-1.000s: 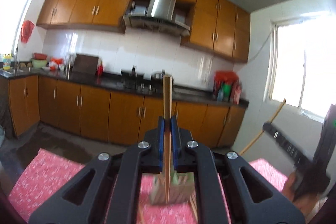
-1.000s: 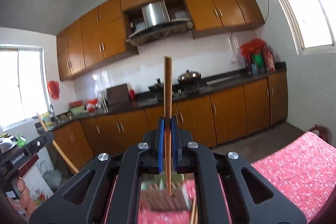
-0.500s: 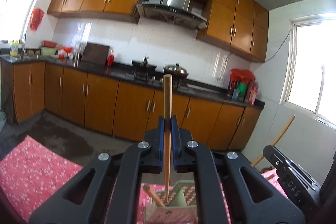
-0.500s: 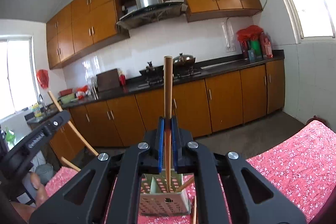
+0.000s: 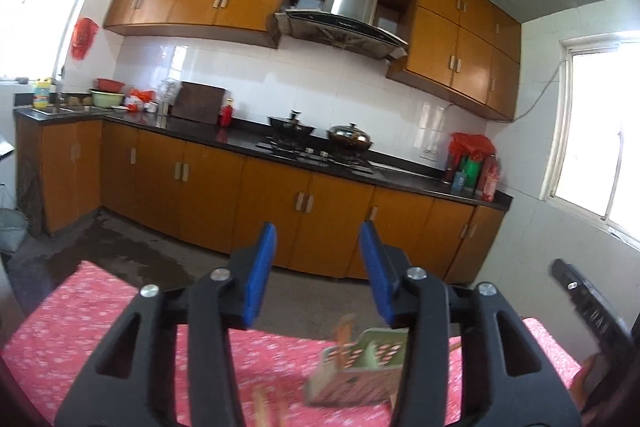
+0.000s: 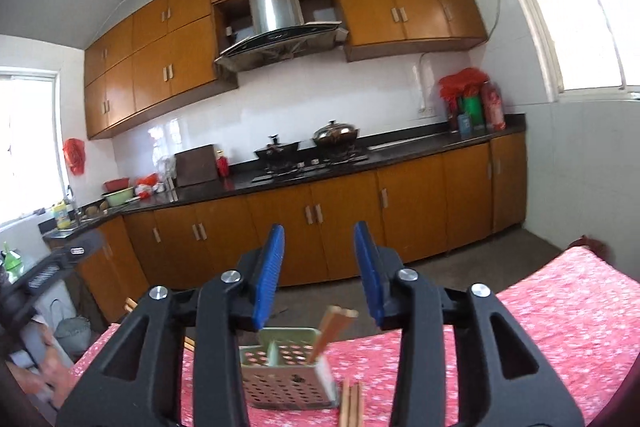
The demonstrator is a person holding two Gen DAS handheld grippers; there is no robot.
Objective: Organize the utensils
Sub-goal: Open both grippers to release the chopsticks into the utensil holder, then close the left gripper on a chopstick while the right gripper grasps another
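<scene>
Hovering both my left gripper [image 5: 318, 269] and right gripper [image 6: 320, 267] splayed and empty above the perforated green plastic utensil holder [image 6: 286, 373], I am judging the loose wooden chopsticks [image 6: 351, 403] just beside it need grasping next.

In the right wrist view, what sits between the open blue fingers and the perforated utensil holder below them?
Nothing grips or blocks there: the right gripper is open, and only the chopsticks standing in the utensil holder rise toward the gap, shown in the right wrist view.

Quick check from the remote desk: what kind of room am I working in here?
A home kitchen, by the look of it. A range hood hangs over a stove with lidded pots, wooden cabinets line the wall, and the utensil holder with chopsticks stands on a red floral tablecloth.
</scene>
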